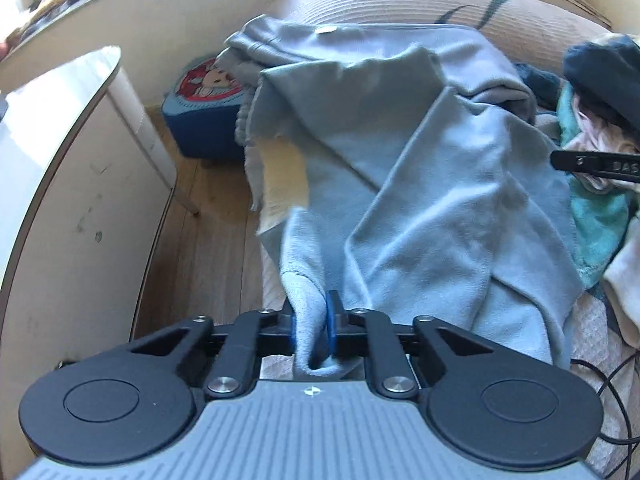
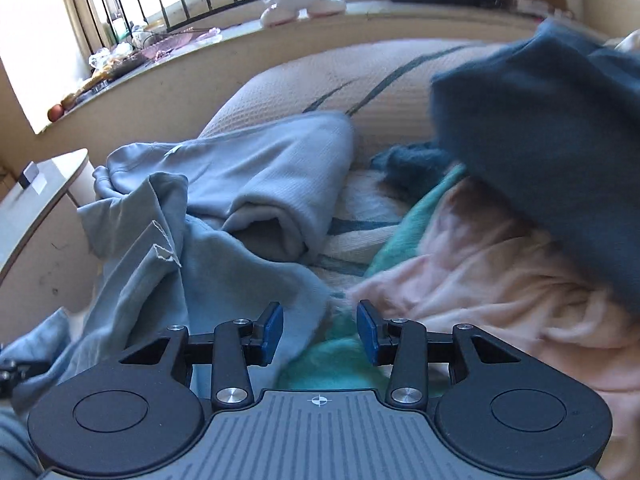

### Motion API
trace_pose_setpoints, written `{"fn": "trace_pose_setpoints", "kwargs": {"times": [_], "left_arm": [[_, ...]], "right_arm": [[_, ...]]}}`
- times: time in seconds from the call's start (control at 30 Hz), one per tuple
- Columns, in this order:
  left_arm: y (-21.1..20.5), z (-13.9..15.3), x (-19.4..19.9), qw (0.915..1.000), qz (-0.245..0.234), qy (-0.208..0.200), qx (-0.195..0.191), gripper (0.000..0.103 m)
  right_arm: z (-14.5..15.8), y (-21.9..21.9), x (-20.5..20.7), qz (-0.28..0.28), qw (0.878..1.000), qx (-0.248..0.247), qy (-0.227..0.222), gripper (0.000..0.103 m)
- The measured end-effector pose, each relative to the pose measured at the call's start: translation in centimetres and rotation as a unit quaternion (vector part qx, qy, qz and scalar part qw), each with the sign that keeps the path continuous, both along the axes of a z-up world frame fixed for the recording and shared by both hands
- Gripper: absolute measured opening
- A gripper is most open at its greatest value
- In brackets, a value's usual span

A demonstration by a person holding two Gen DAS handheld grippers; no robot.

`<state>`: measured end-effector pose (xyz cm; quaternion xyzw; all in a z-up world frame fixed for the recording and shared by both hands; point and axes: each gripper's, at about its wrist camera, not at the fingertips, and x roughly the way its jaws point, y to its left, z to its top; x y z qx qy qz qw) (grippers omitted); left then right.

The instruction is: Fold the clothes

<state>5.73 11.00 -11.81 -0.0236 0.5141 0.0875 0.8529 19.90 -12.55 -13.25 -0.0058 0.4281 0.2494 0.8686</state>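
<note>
The left gripper [image 1: 313,330] is clamped on a bunched edge of the pale blue fleece garment [image 1: 420,184], a fold of the soft cloth pinched between its blue pads, likely so that this corner is anchored while the rest is pulled straight. The garment lies crumpled across the bed, on a beige ribbed blanket with dark stripes [image 1: 400,4], with one part draped over the bed's edge toward the wooden floor [image 1: 208,248] and a cream inner lining showing at its side. It is far from flat, so folding appears to be at its start.

The right gripper [image 2: 320,330] hovers with its jaws apart and nothing pressed between them, just over the garment's near hem where it meets a teal fluffy cloth [image 2: 332,364]. That position suggests it is lining up for a second hold on the same hem. A pale pink soft garment [image 2: 480,280] and a dark blue fuzzy garment [image 2: 540,140] are heaped to its right and could be caught by mistake. A curved white side desk [image 1: 60,128] stands beside the bed.
</note>
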Motion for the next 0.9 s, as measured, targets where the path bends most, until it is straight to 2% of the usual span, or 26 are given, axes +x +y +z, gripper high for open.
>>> {"fn": "trace_pose_setpoints", "kwargs": {"times": [0.1, 0.2, 0.27, 0.37, 0.4, 0.57, 0.63, 0.73, 0.8, 0.9], "left_arm": [[0.5, 0.2, -0.1, 0.9999, 0.012, -0.001, -0.003, 0.008], [0.4, 0.7, -0.4, 0.9999, 0.006, -0.007, -0.007, 0.009], [0.2, 1.0, -0.5, 0.9999, 0.002, -0.009, -0.004, 0.015], [-0.7, 1.6, -0.8, 0.9997, -0.012, -0.019, 0.006, 0.031], [-1.0, 1.9, -0.9, 0.9995, -0.017, -0.025, 0.007, 0.033], [-2.6, 3.2, -1.5, 0.998, -0.043, -0.047, 0.002, 0.046], [-3.1, 3.3, -1.6, 0.9975, -0.05, -0.05, 0.008, 0.048], [-3.1, 3.2, -1.6, 0.9976, -0.048, -0.05, 0.006, 0.054], [-2.9, 2.9, -1.4, 0.9981, -0.042, -0.045, 0.011, 0.057], [-2.4, 2.5, -1.4, 0.9987, -0.028, -0.037, 0.019, 0.06]], "right_arm": [[-0.2, 1.1, -0.4, 0.011, 1.0, -0.008, -0.003, 0.003], [1.4, 0.9, -2.1, 0.02, 0.999, -0.011, -0.033, 0.002], [3.1, -0.1, -3.1, 0.017, 0.998, -0.003, -0.056, 0.002], [5.9, -1.5, -4.2, -0.01, 0.995, -0.012, -0.101, 0.002], [6.9, -2.2, -4.5, -0.023, 0.992, -0.016, -0.119, 0.002], [10.1, -5.4, -4.2, -0.054, 0.987, -0.038, -0.145, 0.002], [10.1, -6.0, -4.0, -0.068, 0.983, -0.07, -0.156, 0.002], [9.0, -7.2, -2.4, -0.092, 0.98, -0.092, -0.152, 0.002], [7.4, -7.2, -0.9, -0.091, 0.982, -0.1, -0.131, 0.002], [4.9, -6.8, 0.8, -0.098, 0.985, -0.103, -0.097, 0.011]]}}
